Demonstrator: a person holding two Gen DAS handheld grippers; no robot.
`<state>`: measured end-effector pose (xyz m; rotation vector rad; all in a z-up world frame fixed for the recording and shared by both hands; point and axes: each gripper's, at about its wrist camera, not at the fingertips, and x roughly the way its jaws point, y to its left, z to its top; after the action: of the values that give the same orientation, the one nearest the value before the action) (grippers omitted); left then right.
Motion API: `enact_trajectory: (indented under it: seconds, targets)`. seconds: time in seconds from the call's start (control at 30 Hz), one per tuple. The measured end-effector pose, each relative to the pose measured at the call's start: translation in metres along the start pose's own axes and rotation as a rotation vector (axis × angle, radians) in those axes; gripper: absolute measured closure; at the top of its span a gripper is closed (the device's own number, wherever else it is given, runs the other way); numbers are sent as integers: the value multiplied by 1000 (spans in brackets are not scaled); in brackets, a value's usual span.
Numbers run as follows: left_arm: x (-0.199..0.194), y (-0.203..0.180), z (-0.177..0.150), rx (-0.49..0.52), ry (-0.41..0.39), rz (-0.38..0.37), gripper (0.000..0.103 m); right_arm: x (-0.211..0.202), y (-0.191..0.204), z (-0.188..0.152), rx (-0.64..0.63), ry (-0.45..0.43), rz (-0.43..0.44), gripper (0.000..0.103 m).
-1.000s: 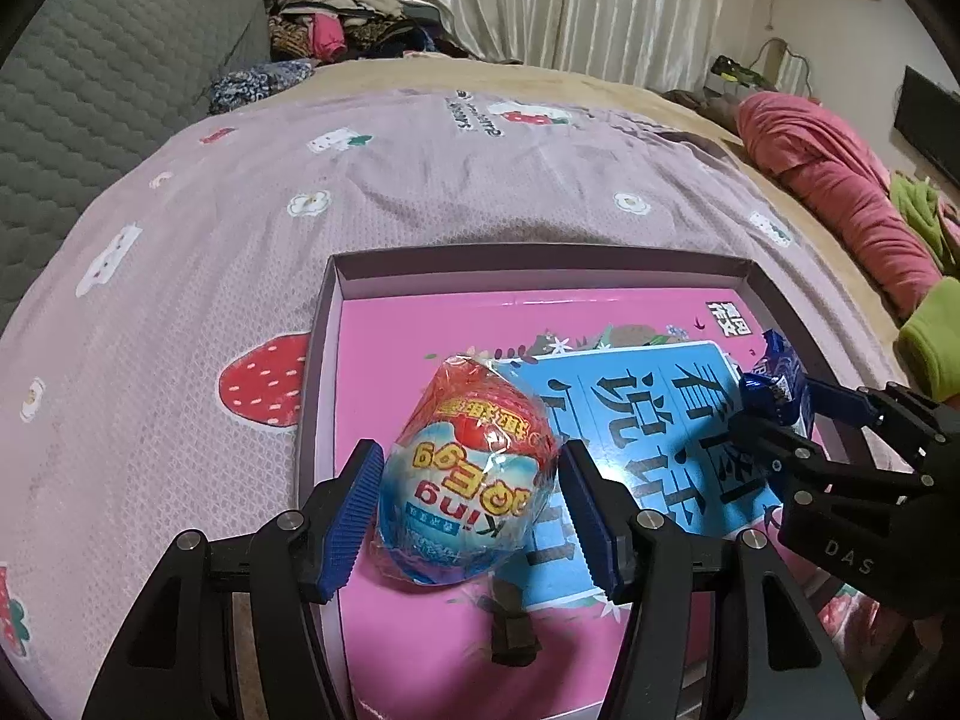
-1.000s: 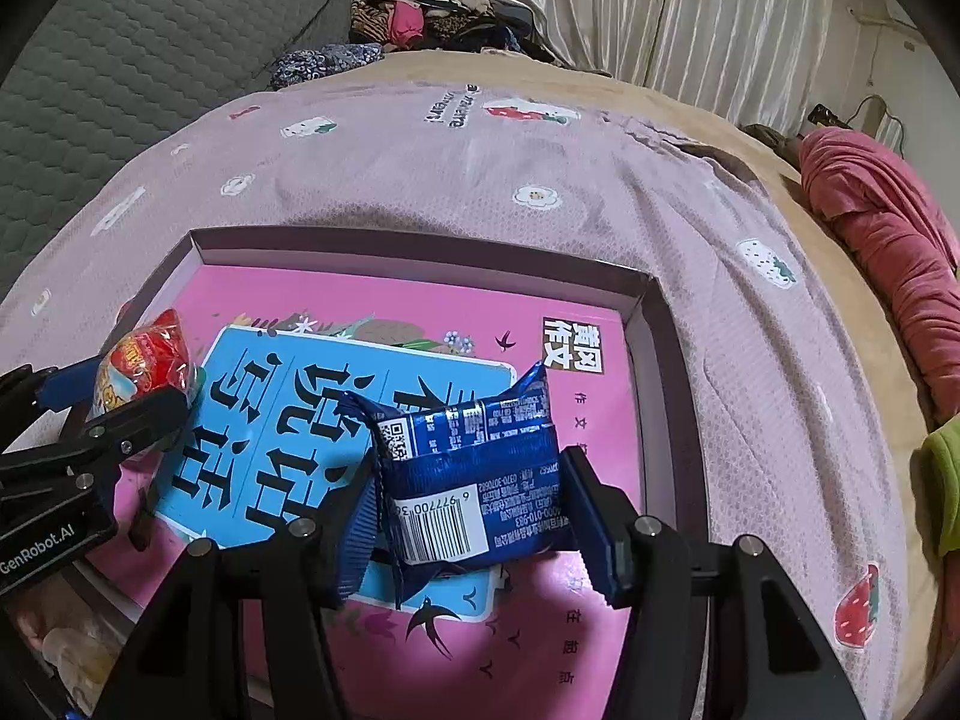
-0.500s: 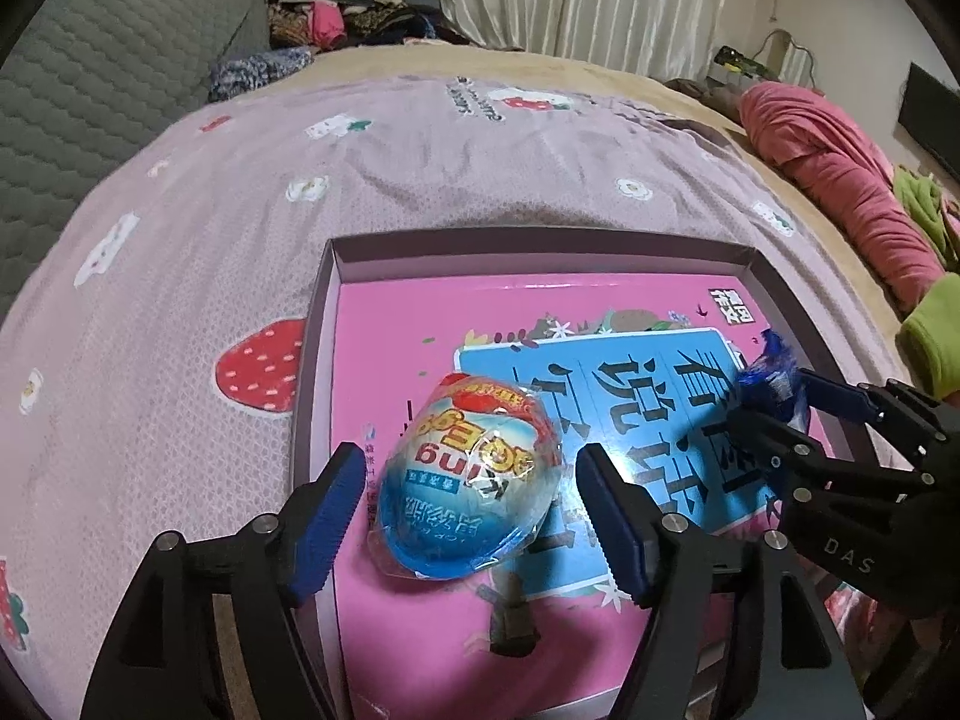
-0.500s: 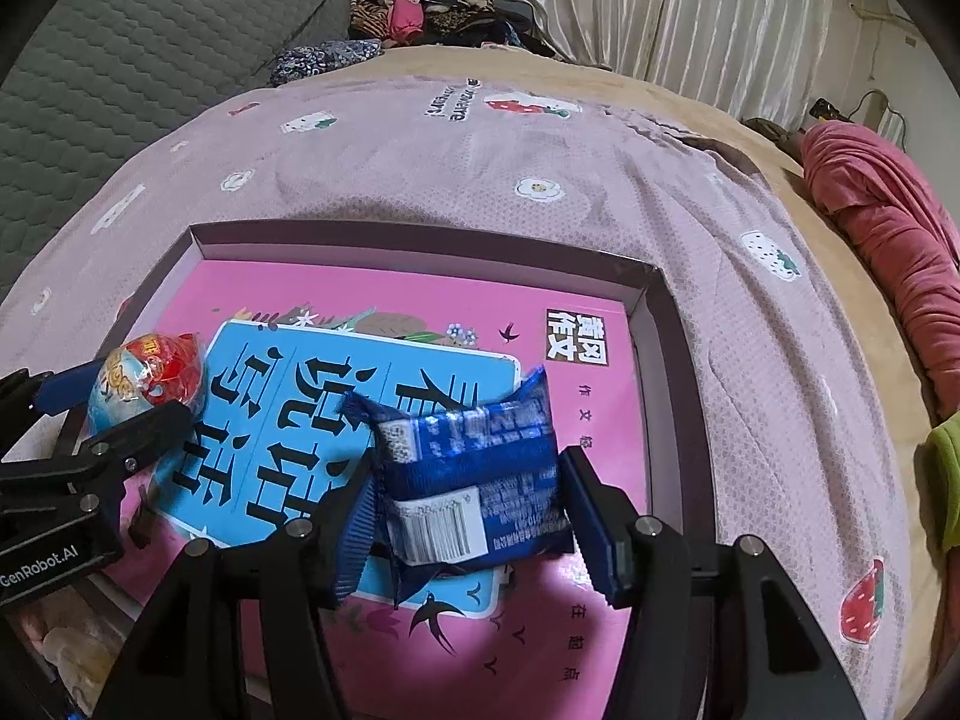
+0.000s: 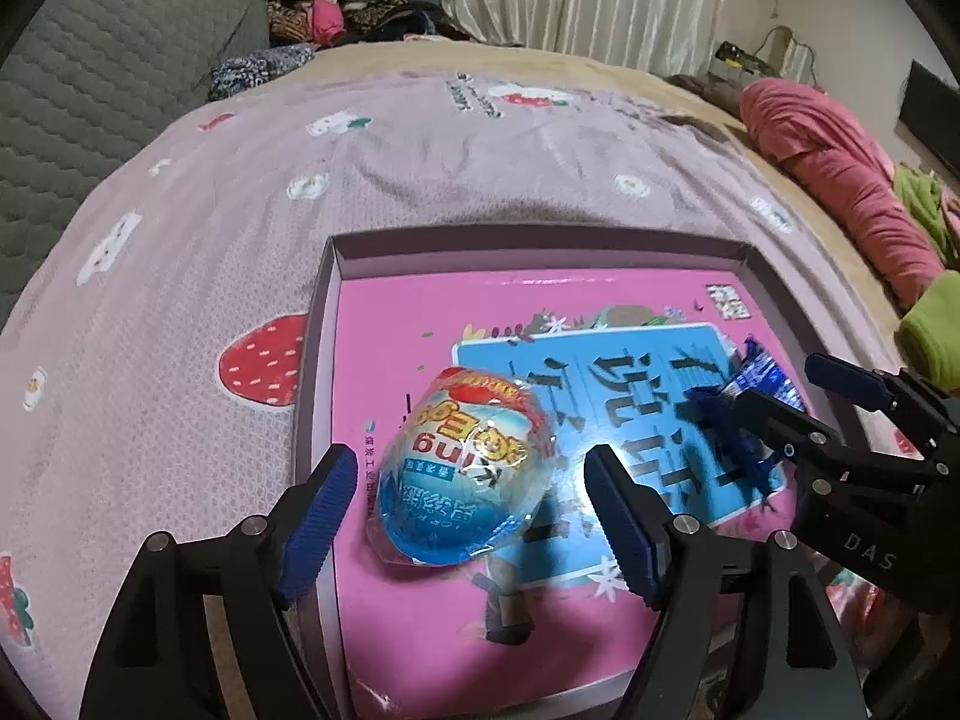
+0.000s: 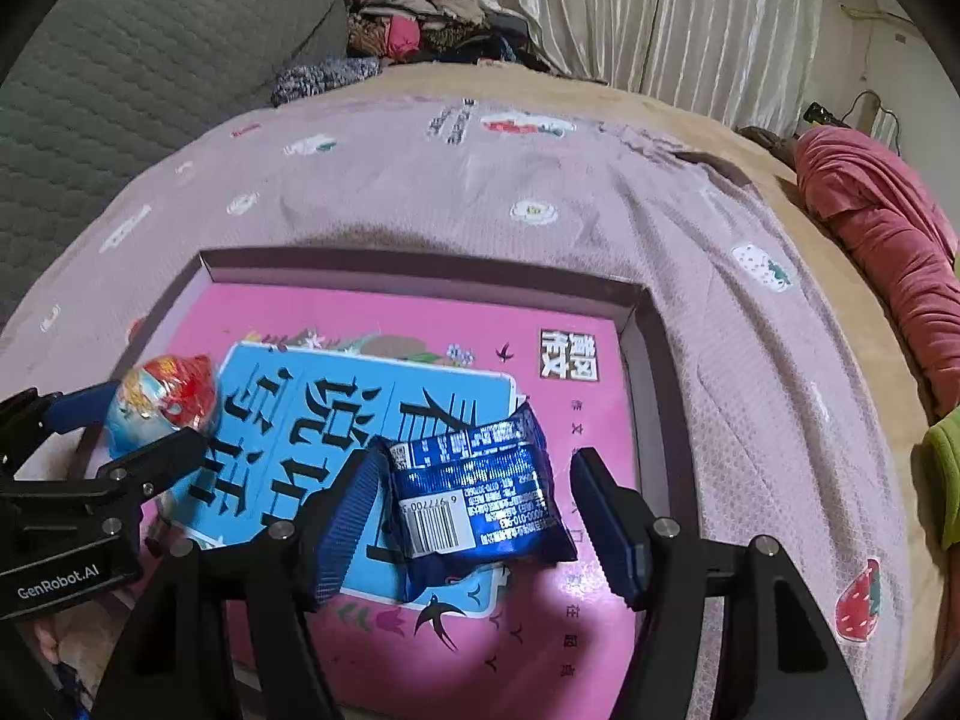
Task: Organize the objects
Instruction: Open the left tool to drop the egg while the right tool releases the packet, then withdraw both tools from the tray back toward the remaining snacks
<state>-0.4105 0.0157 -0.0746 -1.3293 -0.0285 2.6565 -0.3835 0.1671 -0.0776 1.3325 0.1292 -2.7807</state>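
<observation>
A shallow purple box [image 5: 528, 240] lies on the bed with a pink and blue book [image 5: 420, 330] flat inside it. A wrapped toy egg [image 5: 462, 468], red on top and blue below, rests on the book between the fingers of my open left gripper [image 5: 474, 510], with gaps on both sides. A blue snack packet [image 6: 474, 498] lies on the book between the fingers of my open right gripper [image 6: 474, 516]; the right finger stands clear of it. The egg [image 6: 165, 402] and box [image 6: 420, 267] also show in the right wrist view, the packet [image 5: 756, 378] in the left.
The box sits on a lilac bedsheet [image 5: 420, 168] with strawberry prints. A grey quilted headboard [image 5: 90, 90] is at the left. A pink blanket roll [image 5: 840, 180] and green cloth [image 5: 930, 330] lie at the right. Piled clothes [image 6: 420, 18] and curtains are at the back.
Both grippers have opened. The egg and the packet have dropped out of their grip and now rest on the book. Both grippers have drawn back slightly.
</observation>
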Motion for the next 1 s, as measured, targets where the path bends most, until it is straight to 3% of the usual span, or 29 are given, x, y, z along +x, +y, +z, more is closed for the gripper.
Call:
enact_trajectory:
  seconds: [0.13, 0.33, 0.63, 0.7, 1.0]
  targets:
    - [-13, 0, 2, 1, -26, 7, 20, -14, -2, 2, 9, -35, 4, 35]
    - [-45, -4, 2, 45, -104, 109, 20, -48, -5, -2, 22, -98, 2, 26]
    - [-97, 4, -23, 0, -166, 88, 20, -106, -9, -19, 38, -195, 20, 24]
    - [-111, 8, -29, -20, -197, 83, 20, -118, -6, -25, 27, -220, 20, 20]
    - [-157, 23, -63, -73, -272, 81, 20, -165, 3, -67, 22, -280, 35, 16]
